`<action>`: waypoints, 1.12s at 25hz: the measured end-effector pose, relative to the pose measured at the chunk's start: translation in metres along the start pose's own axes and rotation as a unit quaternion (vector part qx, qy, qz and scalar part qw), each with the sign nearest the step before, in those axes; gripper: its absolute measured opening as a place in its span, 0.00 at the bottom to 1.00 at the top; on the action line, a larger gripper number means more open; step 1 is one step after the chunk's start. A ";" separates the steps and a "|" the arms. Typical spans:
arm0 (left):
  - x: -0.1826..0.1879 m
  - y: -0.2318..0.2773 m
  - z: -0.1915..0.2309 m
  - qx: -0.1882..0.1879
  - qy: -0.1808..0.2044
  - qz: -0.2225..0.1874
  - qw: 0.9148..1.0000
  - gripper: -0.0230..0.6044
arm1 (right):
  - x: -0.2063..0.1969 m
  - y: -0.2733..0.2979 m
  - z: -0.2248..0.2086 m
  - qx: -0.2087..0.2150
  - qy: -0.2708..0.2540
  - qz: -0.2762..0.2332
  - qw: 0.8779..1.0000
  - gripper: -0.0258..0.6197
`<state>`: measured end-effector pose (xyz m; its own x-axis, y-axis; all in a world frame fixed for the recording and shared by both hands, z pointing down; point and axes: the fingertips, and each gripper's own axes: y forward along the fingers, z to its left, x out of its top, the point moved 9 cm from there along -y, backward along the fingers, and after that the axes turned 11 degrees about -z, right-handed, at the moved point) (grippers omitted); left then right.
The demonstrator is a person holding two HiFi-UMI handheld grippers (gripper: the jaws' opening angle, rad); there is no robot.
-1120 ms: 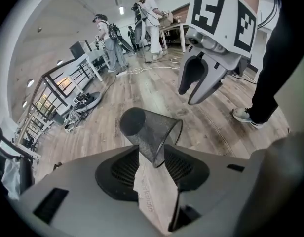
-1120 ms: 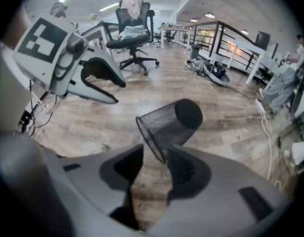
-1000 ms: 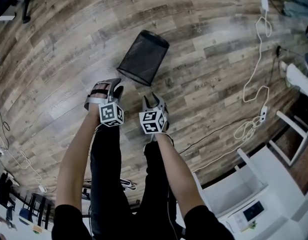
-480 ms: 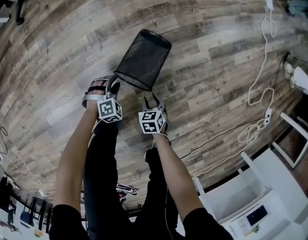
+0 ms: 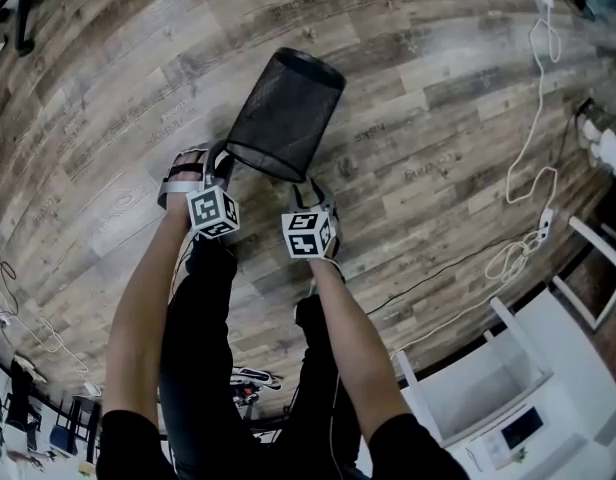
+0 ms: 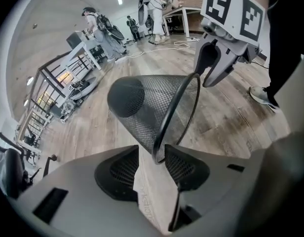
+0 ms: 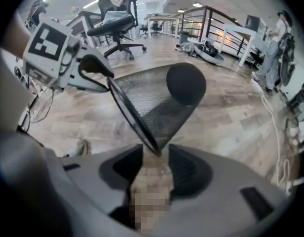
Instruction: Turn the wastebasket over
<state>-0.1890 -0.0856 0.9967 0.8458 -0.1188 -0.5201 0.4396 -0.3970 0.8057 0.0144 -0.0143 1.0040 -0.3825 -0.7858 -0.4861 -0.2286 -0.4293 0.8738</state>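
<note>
A black mesh wastebasket (image 5: 286,113) lies on its side on the wood floor, its open rim towards me and its closed bottom pointing away. My left gripper (image 5: 220,163) is at the rim's left side. In the left gripper view the rim wire (image 6: 164,132) runs in between the open jaws (image 6: 152,154), close to the right pad. My right gripper (image 5: 313,196) is at the rim's right side. In the right gripper view the rim (image 7: 137,125) dips into the gap of its open jaws (image 7: 156,152). Each gripper appears in the other's view (image 6: 216,63) (image 7: 93,73).
White cables (image 5: 528,118) trail over the floor at the right, and white furniture (image 5: 488,388) stands at the lower right. My legs and a shoe (image 6: 263,95) are close behind the grippers. An office chair (image 7: 115,21) and desks with people (image 6: 100,26) stand farther off.
Both grippers have come down and forward to the basket's rim. They were short of it before, and the rim now sits between the jaws of each.
</note>
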 end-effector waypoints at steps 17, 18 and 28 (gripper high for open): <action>-0.024 0.020 -0.008 -0.004 -0.101 0.014 0.995 0.14 | -0.008 0.015 -0.008 -0.018 0.035 -0.001 0.999 0.17; -0.024 0.020 -0.008 -0.007 -0.102 0.014 0.995 0.14 | -0.008 0.014 -0.009 -0.019 0.036 -0.004 0.999 0.17; 0.008 -0.033 -0.009 -0.052 -0.144 0.017 0.988 0.14 | 0.005 -0.044 -0.017 -0.005 0.045 -0.003 0.999 0.15</action>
<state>-0.1935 -0.0655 0.9686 0.7458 -0.3903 -0.5399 0.4547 -0.2940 0.8407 0.0379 -0.0070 0.9631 -0.2999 -0.8200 -0.4876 -0.2221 -0.4370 0.8716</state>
